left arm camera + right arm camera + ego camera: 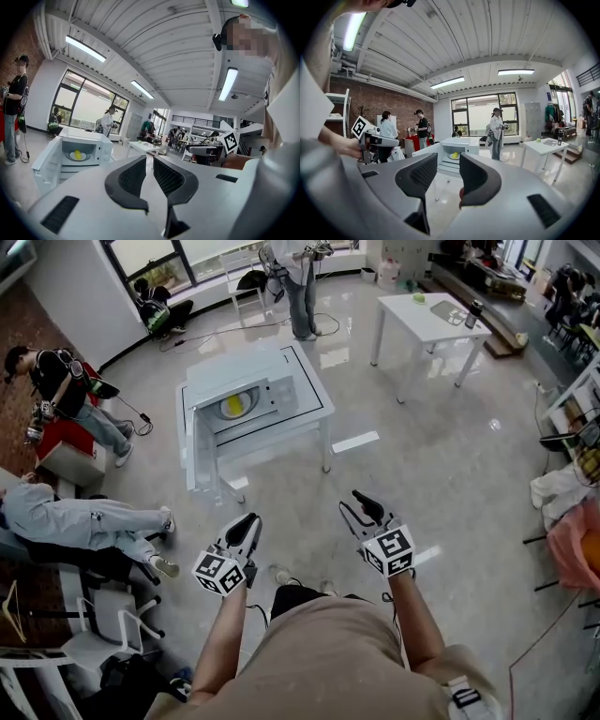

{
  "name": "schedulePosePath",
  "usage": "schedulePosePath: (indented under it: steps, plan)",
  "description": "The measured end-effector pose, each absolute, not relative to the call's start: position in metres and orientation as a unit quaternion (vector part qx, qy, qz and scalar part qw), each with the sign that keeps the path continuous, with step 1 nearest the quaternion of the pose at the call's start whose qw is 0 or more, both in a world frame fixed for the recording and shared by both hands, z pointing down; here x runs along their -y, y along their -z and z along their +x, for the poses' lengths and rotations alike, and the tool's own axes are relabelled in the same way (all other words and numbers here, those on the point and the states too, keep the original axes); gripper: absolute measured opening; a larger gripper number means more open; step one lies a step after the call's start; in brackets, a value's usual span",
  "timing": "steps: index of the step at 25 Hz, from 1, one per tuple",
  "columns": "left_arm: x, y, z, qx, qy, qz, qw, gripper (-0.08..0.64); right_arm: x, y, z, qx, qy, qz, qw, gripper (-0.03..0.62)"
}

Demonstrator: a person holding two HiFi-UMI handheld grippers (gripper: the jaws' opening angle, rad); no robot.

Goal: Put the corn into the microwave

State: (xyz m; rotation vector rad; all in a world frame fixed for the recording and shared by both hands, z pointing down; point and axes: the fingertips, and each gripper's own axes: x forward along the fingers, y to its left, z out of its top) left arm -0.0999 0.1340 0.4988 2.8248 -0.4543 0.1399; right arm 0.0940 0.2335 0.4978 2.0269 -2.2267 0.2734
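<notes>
Glossy grey floor all round us, and out ahead the corn (233,406) lies on the plate (246,409) inside the microwave (281,371), whose door (192,442) hangs open. We'd judge the cob light, firm and apt to roll, so any hold belongs across its middle, with gentle pressure. Both tools hang well back from it. The left tool (246,526) shows only a slit between its jaws, and the right tool (364,504) is half spread. Both carry nothing.
</notes>
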Motion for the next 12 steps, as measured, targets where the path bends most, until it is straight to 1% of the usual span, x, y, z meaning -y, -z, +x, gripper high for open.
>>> schedulePosePath:
  steps: [12]
  plan:
    - [-0.141, -0.491, -0.095, 0.159, -0.048, 0.977, 0.138, 0.041, -0.228, -0.493, 0.083, 0.749, -0.095, 0.653, 0.050, 0.143]
